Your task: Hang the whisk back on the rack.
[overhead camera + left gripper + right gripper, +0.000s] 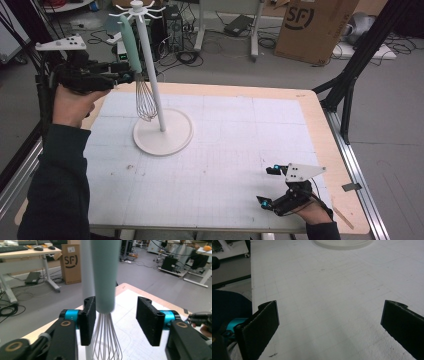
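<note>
A whisk (131, 47) with a pale green handle and wire loops hangs from a hook at the top of a white stand (161, 134) on the left part of the mat. My left gripper (127, 76) is level with the bottom of the handle. In the left gripper view the whisk (105, 277) is between the jaws of my left gripper (116, 305). It is close against the left pad, a clear gap separates it from the right pad, and the gripper is open. My right gripper (267, 186) rests low at the front right, open over bare mat (331, 312).
A white gridded mat (225, 150) covers the wooden table. A cardboard box (312, 27) and cables lie on the floor beyond. A black frame leg (350, 85) stands at the table's right back corner. The stand's pole (86, 270) is right behind the whisk.
</note>
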